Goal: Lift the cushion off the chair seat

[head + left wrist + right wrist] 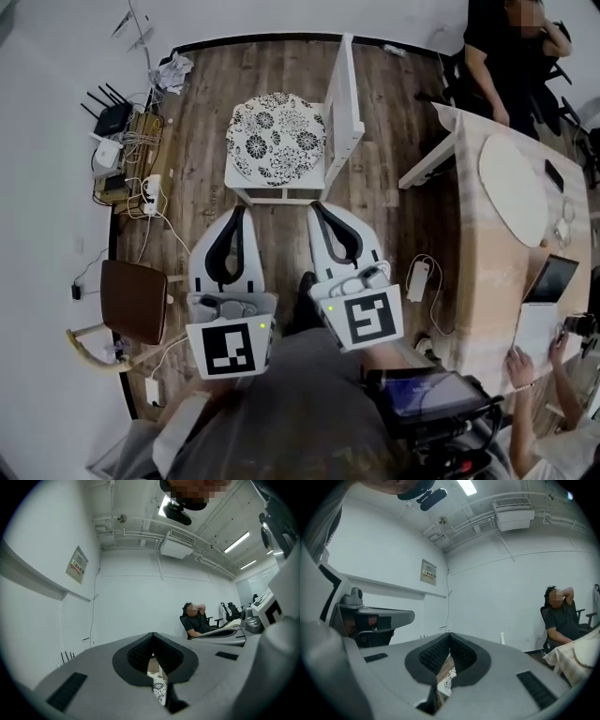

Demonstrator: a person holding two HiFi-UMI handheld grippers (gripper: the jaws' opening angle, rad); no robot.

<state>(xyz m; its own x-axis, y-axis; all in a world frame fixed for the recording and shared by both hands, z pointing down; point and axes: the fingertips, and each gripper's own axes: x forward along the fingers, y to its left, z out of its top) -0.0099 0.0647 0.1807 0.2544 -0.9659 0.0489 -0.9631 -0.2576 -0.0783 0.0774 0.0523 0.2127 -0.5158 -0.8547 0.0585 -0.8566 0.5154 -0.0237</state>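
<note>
Cushion (277, 138), round with a black-and-white floral print, lies flat on the seat of a white chair (342, 112). The chair's slatted back stands along the cushion's right side in the head view. Left tool (242, 216) and right tool (317, 210) are side by side just short of the seat's front edge, pointing level at it and touching neither chair nor cushion. Both tools' jaws are together and hold nothing. Each gripper view shows the pads meeting at the tip, with a sliver of floral print in the slit below.

Only wooden floor (202, 112) lies between the tips and the seat.

Left of the chair, along the wall:
- router (112, 117) with antennas
- tangle of cables (141, 183) with plugs
- brown stool (134, 300), nearer, beside the left tool

Crumpled paper (173, 70) lies at the far left corner, and a white adapter (419, 279) on the floor right of the right tool.

Tabletop (492, 253) runs down the right side, carrying an oval white pad (516, 187) and a tablet (548, 278). A seated person (506, 56) is at its far end, and another person's hand (520, 366) is at its near end.
</note>
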